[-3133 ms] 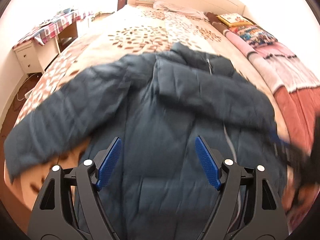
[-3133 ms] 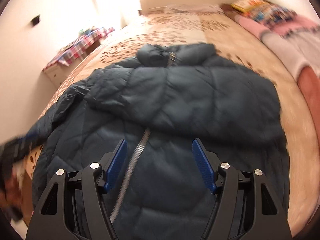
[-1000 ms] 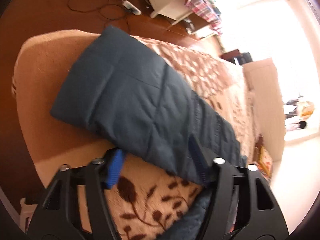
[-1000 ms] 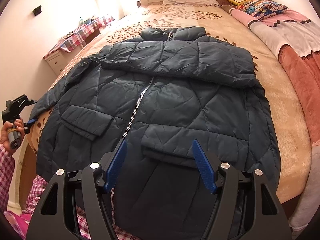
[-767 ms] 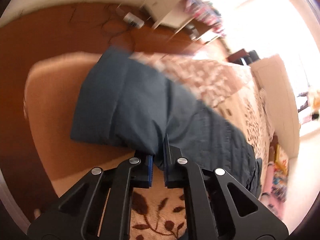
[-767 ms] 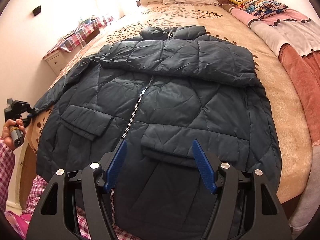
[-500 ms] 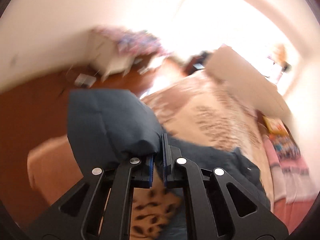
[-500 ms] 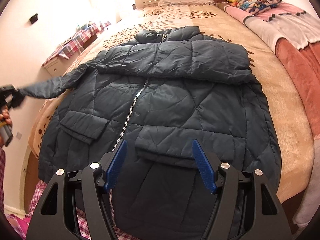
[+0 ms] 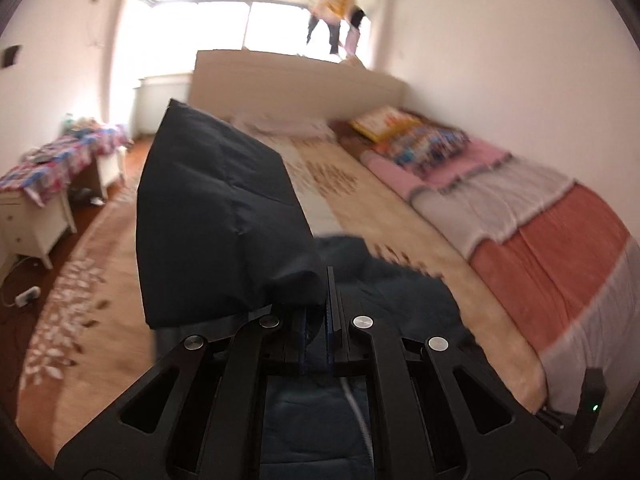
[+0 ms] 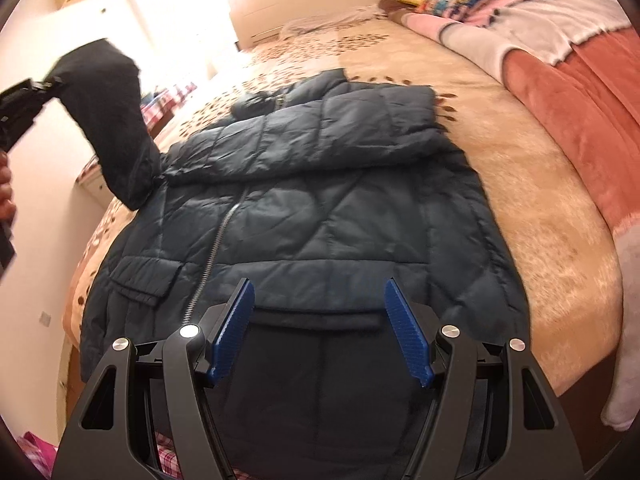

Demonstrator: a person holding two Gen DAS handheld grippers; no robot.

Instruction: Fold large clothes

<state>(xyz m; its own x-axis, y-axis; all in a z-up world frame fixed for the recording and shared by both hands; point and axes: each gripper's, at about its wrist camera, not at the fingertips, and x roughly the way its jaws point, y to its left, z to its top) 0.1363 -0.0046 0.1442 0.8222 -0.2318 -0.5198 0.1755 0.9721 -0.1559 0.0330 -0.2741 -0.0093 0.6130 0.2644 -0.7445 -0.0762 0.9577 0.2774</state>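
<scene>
Left wrist view: left tool (image 9: 328, 308) is clamped tight on the jacket sleeve (image 9: 216, 216), lifted at frame centre-left. Dark puffer jacket (image 10: 320, 208) lies flat on the bed (image 10: 540, 200). Right tool (image 10: 320, 328) hovers wide apart, empty. Lay the sleeve straight across the chest, not bunched.

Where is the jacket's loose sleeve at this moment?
The sleeve is lifted off the bed at the left of the right wrist view, its cuff pinched in the left gripper, hanging down to the jacket shoulder.
</scene>
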